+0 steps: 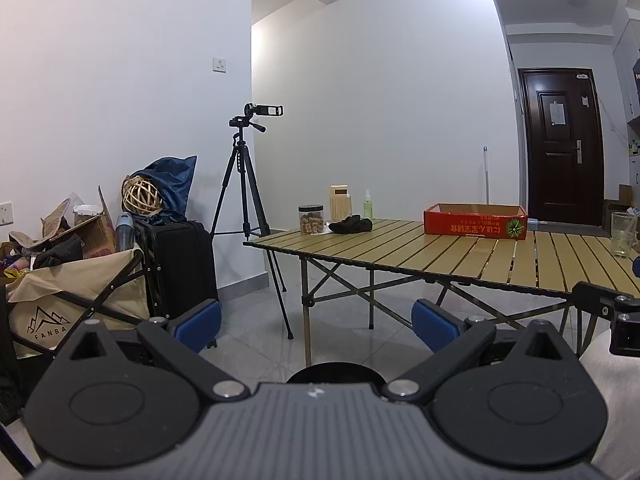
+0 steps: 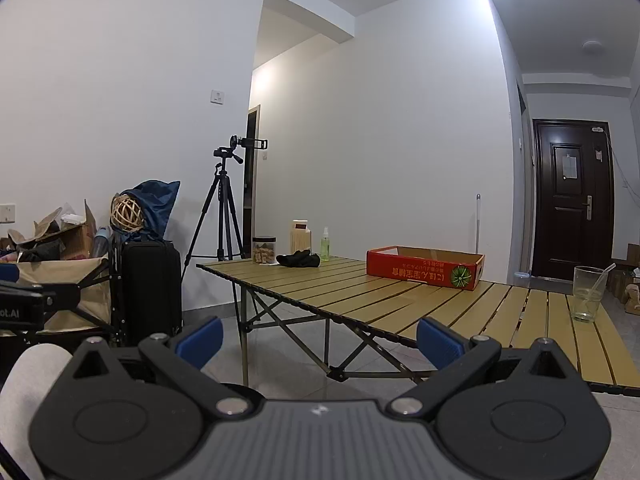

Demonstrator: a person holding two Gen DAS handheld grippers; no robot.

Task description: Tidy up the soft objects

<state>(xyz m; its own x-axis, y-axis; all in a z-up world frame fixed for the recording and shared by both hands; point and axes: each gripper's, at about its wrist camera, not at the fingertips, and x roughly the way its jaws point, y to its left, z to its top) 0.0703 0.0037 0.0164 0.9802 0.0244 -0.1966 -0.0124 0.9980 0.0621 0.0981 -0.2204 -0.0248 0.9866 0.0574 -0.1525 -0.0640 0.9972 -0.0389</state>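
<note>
A dark soft bundle, like black gloves or cloth (image 1: pixel 351 224) (image 2: pixel 299 259), lies at the far left end of the slatted folding table (image 1: pixel 440 256) (image 2: pixel 360 292). A shallow red cardboard box (image 1: pixel 475 221) (image 2: pixel 425 266) stands open at the table's far edge. My left gripper (image 1: pixel 317 326) is open, held low in front of the table, nothing between its blue pads. My right gripper (image 2: pixel 319 340) is open too, empty, just short of the table's near edge. Both are well away from the bundle.
By the bundle stand a jar of snacks (image 1: pixel 311 219), a cream container (image 1: pixel 339 202) and a green spray bottle (image 1: pixel 367 205). A drinking glass (image 2: pixel 588 293) with a straw is at the right. A tripod (image 1: pixel 248 184), black suitcase (image 1: pixel 180 268) and cluttered cart (image 1: pixel 76 280) fill the left floor.
</note>
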